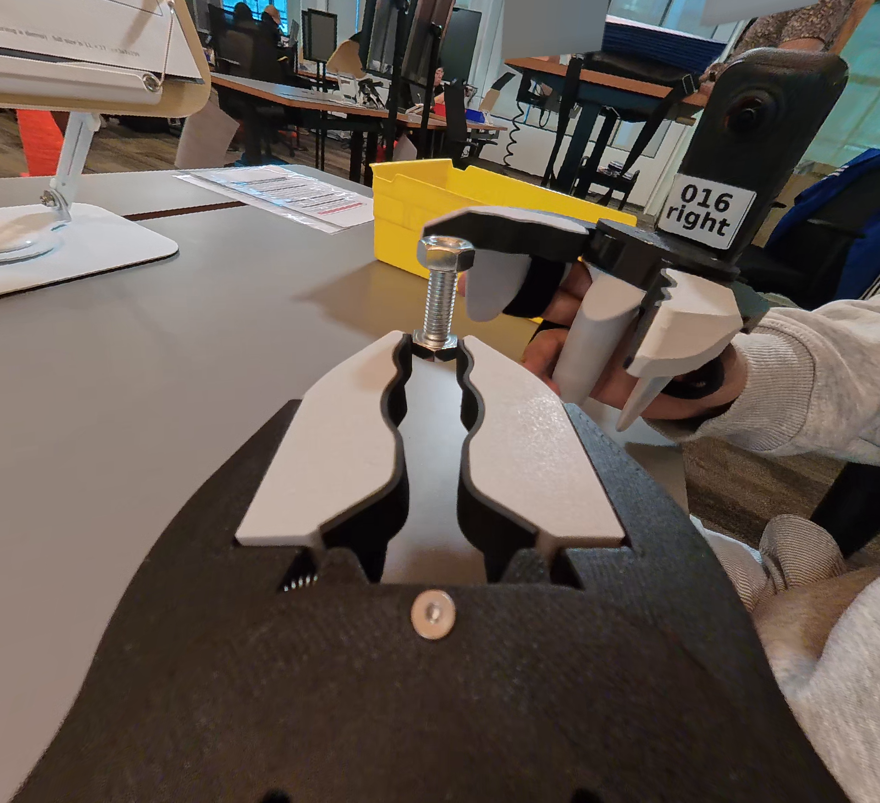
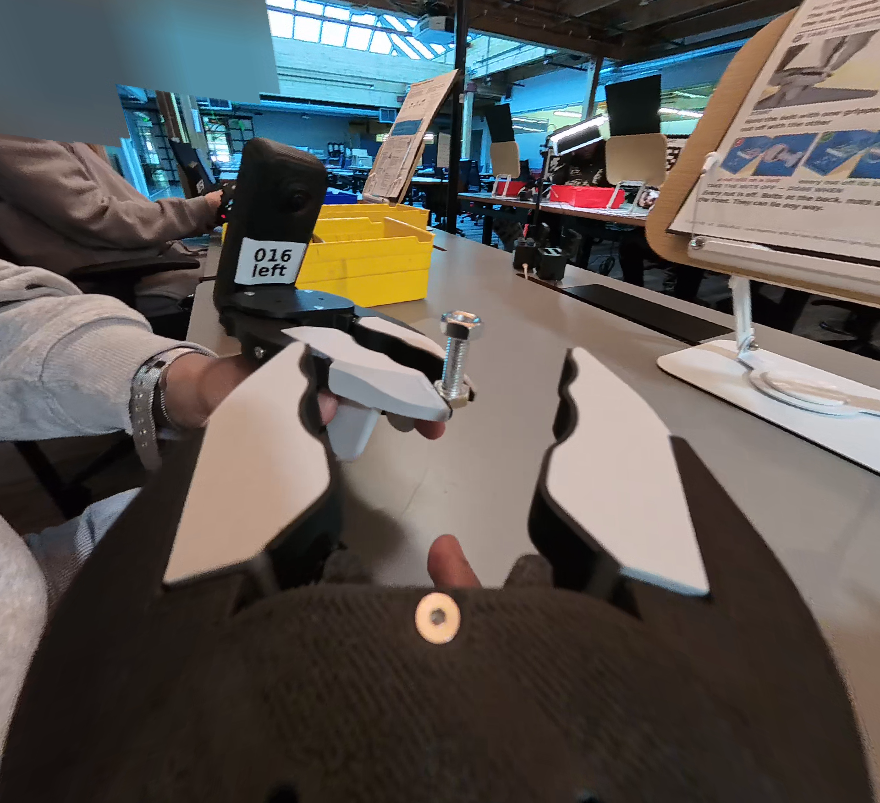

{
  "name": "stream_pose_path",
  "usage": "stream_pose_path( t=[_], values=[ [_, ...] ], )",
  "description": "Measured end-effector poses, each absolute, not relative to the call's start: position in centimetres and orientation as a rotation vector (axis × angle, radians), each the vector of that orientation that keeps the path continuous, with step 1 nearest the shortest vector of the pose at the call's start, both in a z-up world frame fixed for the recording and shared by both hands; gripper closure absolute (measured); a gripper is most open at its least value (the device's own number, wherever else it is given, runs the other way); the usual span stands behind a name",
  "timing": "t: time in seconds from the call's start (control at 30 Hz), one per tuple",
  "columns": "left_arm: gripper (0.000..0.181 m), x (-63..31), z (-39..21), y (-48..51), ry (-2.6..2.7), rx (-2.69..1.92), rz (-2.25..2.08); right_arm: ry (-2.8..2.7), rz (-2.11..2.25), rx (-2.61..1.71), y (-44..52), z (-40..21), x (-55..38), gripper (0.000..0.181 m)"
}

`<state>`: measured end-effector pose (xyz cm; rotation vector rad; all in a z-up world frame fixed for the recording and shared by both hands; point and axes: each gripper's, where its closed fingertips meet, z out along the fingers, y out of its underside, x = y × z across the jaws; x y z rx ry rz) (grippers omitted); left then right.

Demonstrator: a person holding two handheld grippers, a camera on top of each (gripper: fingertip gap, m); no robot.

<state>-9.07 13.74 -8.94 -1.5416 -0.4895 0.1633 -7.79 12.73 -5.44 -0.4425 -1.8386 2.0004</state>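
My left gripper (image 1: pixel 434 347) is shut on a silver hex nut (image 1: pixel 434 344) threaded on the low end of a silver bolt (image 1: pixel 440 299). The bolt stands upright above the grey table (image 1: pixel 190 328), head up. My right gripper (image 2: pixel 433 354) is wide open and empty. In the left wrist view the right gripper (image 1: pixel 457 266) reaches in from the right, with one finger (image 1: pixel 505 228) behind the bolt head and the other (image 1: pixel 495 289) to its right. The right wrist view shows the left gripper (image 2: pixel 452 399) holding the nut (image 2: pixel 452 393) and bolt (image 2: pixel 457 361) just past my open fingertips.
A yellow bin (image 1: pixel 414 208) sits behind the bolt on the table, and shows in the right wrist view (image 2: pixel 371 266). A white document stand (image 1: pixel 85 237) holds a printed sheet at the left; it also shows at the right (image 2: pixel 762 380). A laminated sheet (image 1: pixel 285 199) lies flat. Black chargers (image 2: pixel 543 256) stand farther back. My left and right fingertips are right by each other.
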Motion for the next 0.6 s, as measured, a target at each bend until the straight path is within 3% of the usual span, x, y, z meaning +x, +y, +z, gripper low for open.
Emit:
stream_pose_path(
  t=[0.23, 0.37, 0.47, 0.6],
  values=[
    [0.163, -9.0, -9.0, 13.9, -0.486, -1.543, 0.162, -1.894, 2.079, -0.346, 12.0, -5.2, -6.0, 0.110],
    [0.163, -9.0, -9.0, 13.9, -0.488, -1.543, 0.162, -1.892, 2.071, -0.337, 11.9, -5.1, -5.8, 0.109],
    [0.163, -9.0, -8.9, 13.9, -0.485, -1.543, 0.163, -1.922, 2.088, -0.283, 11.6, -5.1, -5.1, 0.127],
    [0.163, -9.0, -8.9, 13.9, -0.482, -1.541, 0.164, -1.856, 2.057, -0.350, 12.2, -4.6, -6.0, 0.116]
  ],
)
